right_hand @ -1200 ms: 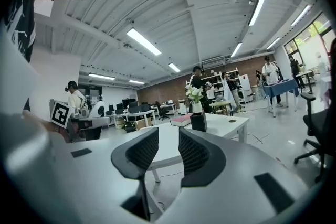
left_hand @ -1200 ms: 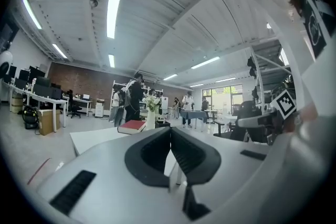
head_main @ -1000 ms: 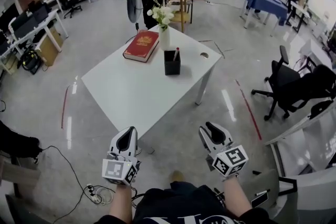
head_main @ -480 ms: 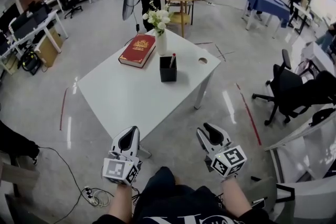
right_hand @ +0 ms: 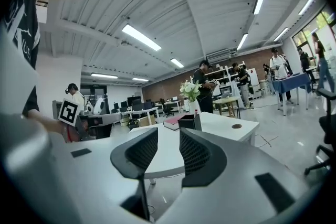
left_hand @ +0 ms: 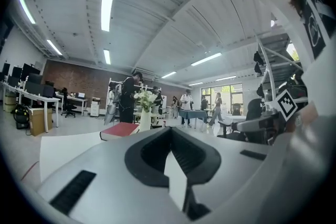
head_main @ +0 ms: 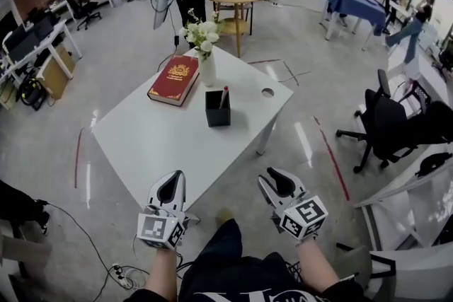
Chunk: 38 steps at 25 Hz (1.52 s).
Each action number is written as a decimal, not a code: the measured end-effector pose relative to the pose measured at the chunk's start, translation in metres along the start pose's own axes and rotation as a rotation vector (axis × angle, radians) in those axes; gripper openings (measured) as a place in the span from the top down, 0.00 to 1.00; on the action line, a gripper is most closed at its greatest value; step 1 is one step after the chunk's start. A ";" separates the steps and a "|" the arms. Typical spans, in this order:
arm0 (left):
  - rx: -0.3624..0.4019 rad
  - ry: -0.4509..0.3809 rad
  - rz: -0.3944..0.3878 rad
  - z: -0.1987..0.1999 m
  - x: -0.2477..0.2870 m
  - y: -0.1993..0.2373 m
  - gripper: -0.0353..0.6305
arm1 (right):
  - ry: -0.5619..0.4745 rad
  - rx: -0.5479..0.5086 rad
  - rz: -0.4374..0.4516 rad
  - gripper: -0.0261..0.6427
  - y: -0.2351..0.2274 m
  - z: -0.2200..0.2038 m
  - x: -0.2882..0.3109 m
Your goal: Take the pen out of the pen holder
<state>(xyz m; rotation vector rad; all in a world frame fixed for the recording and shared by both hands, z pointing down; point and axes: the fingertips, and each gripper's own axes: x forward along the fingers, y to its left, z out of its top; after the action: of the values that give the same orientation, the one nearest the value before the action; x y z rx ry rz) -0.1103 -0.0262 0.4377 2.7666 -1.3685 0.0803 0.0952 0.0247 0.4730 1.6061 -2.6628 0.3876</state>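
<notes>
A black pen holder (head_main: 217,109) stands near the middle of the white table (head_main: 148,141), with a red-tipped pen (head_main: 224,96) upright in it. From the right gripper view the holder (right_hand: 187,121) and pen (right_hand: 196,113) lie far ahead, just above the jaws. My left gripper (head_main: 170,189) hangs short of the table's near edge; its tips (left_hand: 170,131) meet with nothing in them. My right gripper (head_main: 277,183) is level with it, off the table's right corner. Its jaws (right_hand: 168,135) stand apart, with only the distant table showing through the gap.
A red book (head_main: 172,80) and a white vase of flowers (head_main: 203,47) stand behind the holder. The table has a round cable hole (head_main: 267,92). A black office chair (head_main: 386,125) is to the right, cables (head_main: 124,269) lie on the floor at left, and people stand by far tables.
The table and everything on it have come nearer and shifted left in the head view. Both grippers keep the same places at the bottom of the picture.
</notes>
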 end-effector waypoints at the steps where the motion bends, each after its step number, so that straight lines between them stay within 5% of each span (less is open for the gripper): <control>1: -0.004 -0.003 -0.002 0.002 0.009 0.003 0.94 | 0.004 -0.007 0.004 0.75 -0.004 0.002 0.006; 27: -0.062 0.017 -0.012 0.007 0.175 0.082 0.94 | 0.068 -0.013 0.042 0.74 -0.096 0.043 0.156; 38: -0.074 0.059 0.038 -0.016 0.191 0.102 0.94 | 0.114 -0.036 0.107 0.74 -0.110 0.039 0.208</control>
<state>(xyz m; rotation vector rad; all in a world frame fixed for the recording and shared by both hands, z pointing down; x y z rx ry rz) -0.0757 -0.2385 0.4694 2.6571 -1.3803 0.1096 0.0969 -0.2129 0.4855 1.3916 -2.6607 0.4168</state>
